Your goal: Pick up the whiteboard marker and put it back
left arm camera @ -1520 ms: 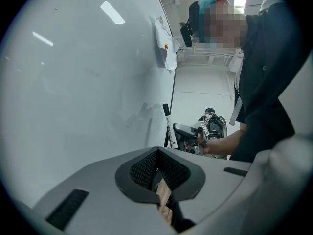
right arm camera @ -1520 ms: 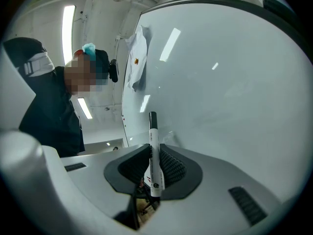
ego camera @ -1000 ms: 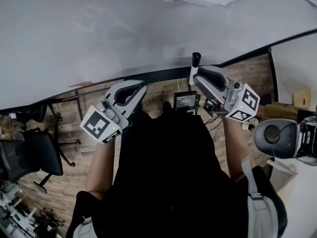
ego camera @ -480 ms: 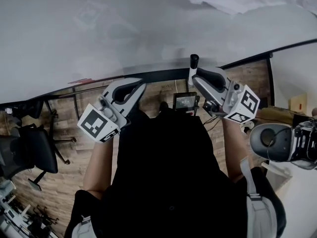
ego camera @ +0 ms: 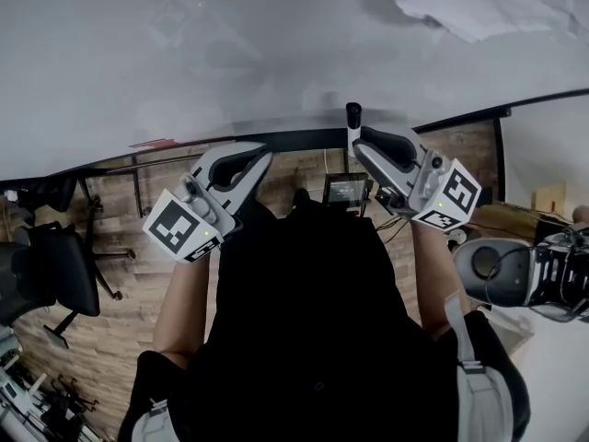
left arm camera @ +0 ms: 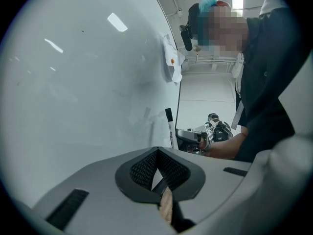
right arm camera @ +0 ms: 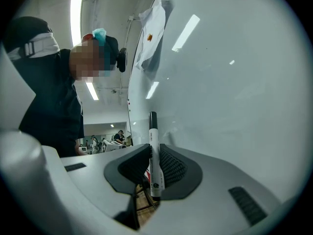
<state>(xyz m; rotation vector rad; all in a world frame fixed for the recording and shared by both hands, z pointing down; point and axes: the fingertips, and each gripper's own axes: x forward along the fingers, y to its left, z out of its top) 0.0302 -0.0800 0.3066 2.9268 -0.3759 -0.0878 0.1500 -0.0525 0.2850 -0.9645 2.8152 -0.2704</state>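
A white whiteboard marker (ego camera: 352,129) with a black cap stands upright, clamped between the pads of my right gripper (ego camera: 361,142), which is shut on it. In the right gripper view the marker (right arm camera: 153,153) points up along the whiteboard (right arm camera: 234,82), cap on top, close to the board. My left gripper (ego camera: 255,161) is shut with nothing in it, held just below the board's lower edge. From the left gripper view I see the marker (left arm camera: 169,126) and the right gripper (left arm camera: 191,135) beside the whiteboard (left arm camera: 73,82).
The whiteboard (ego camera: 184,53) fills the upper head view, with a black bottom rail (ego camera: 276,139). A white sheet (ego camera: 488,3) hangs on it at top right. On the wooden floor below are an office chair (ego camera: 46,279) and a small screen (ego camera: 346,188).
My right gripper has shifted slightly left with the marker, staying at the board's lower edge. The left gripper has hardly moved.
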